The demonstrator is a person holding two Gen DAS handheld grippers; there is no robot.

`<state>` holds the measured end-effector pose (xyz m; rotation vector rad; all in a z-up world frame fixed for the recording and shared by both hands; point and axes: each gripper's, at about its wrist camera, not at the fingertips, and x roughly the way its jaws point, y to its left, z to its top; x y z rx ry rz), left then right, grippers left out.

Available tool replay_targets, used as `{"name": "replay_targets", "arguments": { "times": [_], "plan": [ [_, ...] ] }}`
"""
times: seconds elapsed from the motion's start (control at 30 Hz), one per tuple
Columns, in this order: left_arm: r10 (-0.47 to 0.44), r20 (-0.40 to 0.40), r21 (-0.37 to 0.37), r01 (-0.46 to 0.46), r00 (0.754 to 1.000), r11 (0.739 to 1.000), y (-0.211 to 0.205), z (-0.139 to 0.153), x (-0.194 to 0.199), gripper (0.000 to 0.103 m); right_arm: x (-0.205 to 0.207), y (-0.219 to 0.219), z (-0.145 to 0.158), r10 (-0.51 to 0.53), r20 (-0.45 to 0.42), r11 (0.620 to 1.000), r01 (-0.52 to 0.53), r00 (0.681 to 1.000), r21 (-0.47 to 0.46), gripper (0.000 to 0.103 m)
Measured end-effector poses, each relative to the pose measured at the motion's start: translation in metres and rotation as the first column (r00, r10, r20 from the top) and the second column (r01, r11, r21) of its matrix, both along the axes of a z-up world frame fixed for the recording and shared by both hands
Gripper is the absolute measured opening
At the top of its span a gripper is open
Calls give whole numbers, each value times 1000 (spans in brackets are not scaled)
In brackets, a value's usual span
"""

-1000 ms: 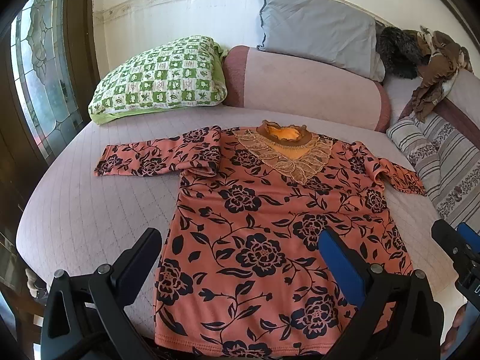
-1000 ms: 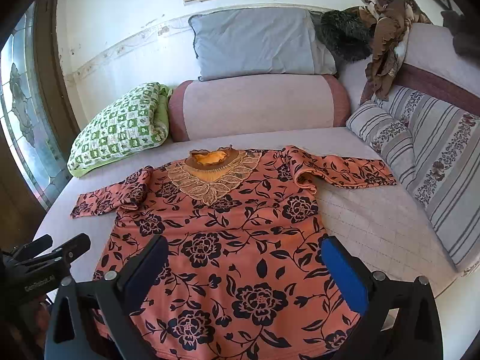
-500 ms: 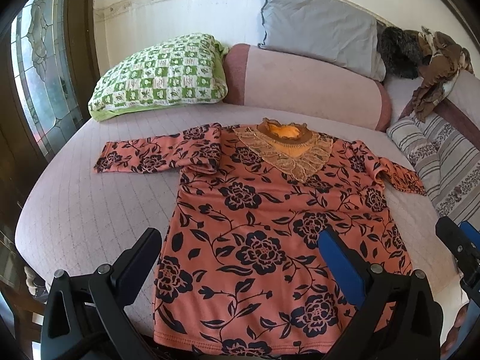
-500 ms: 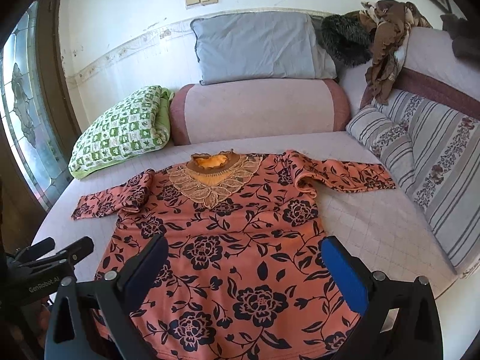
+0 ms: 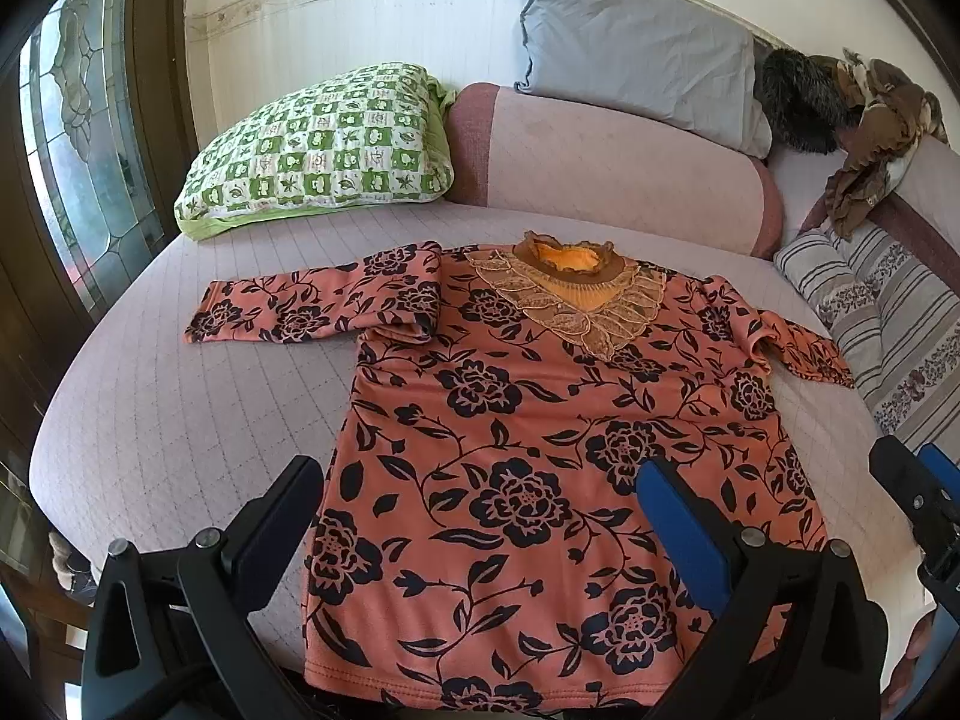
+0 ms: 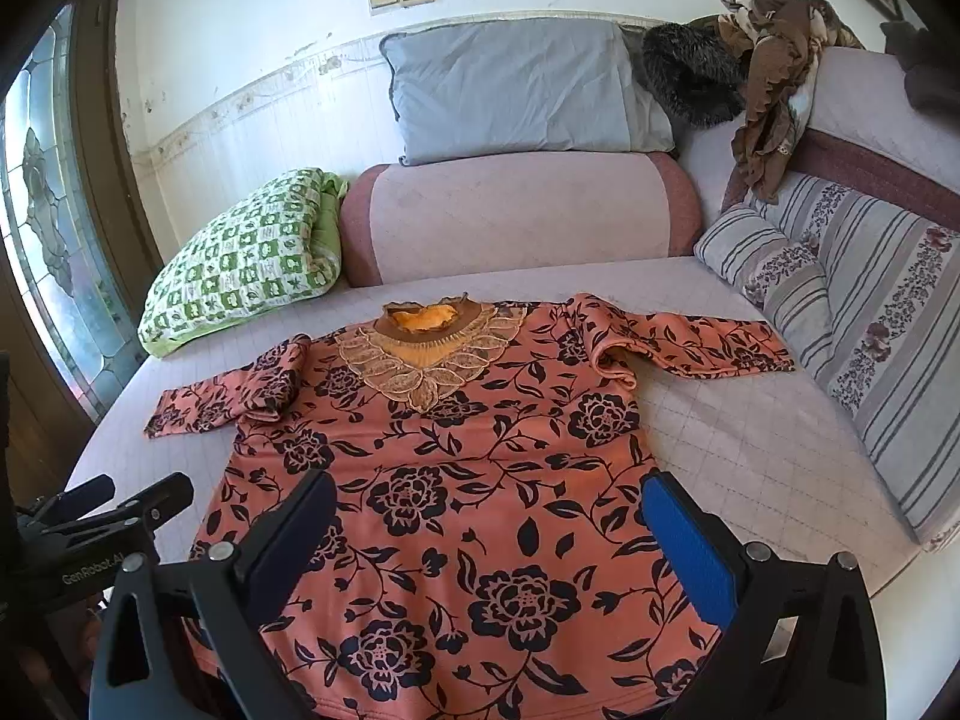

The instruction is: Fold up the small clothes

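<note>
An orange long-sleeved top with black flowers (image 5: 540, 432) (image 6: 468, 480) lies flat and face up on the pale quilted bed (image 5: 168, 420), sleeves spread to both sides, lace collar (image 5: 570, 294) toward the far pillows. My left gripper (image 5: 480, 504) hovers open over the lower left part of the top, holding nothing. My right gripper (image 6: 489, 510) hovers open over the lower right part, also holding nothing. The right gripper's tip (image 5: 918, 498) shows at the right edge of the left wrist view; the left gripper's side (image 6: 102, 516) shows at the left of the right wrist view.
A green checked pillow (image 5: 318, 150), a pink bolster (image 5: 606, 168) and a grey pillow (image 5: 636, 48) line the far side. Striped cushions (image 6: 852, 312) stand along the right. Brown clothes (image 6: 774, 78) hang over the headboard. A stained-glass window (image 5: 78, 120) is at the left.
Both grippers have risen and pulled back slightly, so the top sits a little lower in both views. The top itself has not moved.
</note>
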<state>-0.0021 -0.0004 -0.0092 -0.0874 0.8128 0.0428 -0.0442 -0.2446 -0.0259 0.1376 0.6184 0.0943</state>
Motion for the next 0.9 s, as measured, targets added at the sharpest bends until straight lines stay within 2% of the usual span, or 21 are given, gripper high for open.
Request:
{"name": "replay_targets", "arguments": {
  "times": [0.9],
  "plan": [
    [-3, -13, -4, 3, 1000, 1000, 0, -5, 6, 103, 6, 2, -3, 4, -3, 1000, -4, 1000, 0, 103]
  ]
}}
